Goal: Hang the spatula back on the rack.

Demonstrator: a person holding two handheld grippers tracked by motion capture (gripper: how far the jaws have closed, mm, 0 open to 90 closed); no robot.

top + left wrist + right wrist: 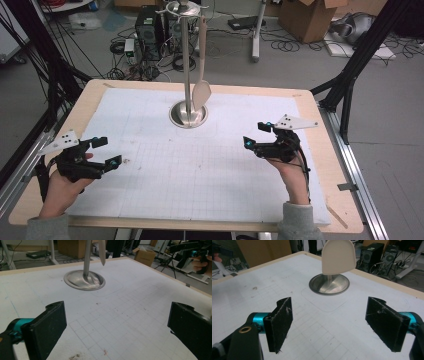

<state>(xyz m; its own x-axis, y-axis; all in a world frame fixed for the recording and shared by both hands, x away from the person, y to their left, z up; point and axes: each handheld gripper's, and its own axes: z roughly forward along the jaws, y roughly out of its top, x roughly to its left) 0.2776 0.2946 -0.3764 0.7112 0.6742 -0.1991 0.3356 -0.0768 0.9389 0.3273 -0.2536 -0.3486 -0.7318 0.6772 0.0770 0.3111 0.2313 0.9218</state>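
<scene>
Left gripper (pixel 102 151) rests low over the left of the white gridded mat (pixel 165 185), jaws wide apart and holding nothing. At centre, a pale spatula (pixel 201 95) hangs blade-down from the metal stand (pixel 188 114), just beside the pole and clear of the base. Right gripper (pixel 256 134) hovers over the right side, aimed at the blade, jaws spread wide and empty. Judgement: approach stage; next move calls for closing in squarely on the spatula before lifting it off the hook.
</scene>
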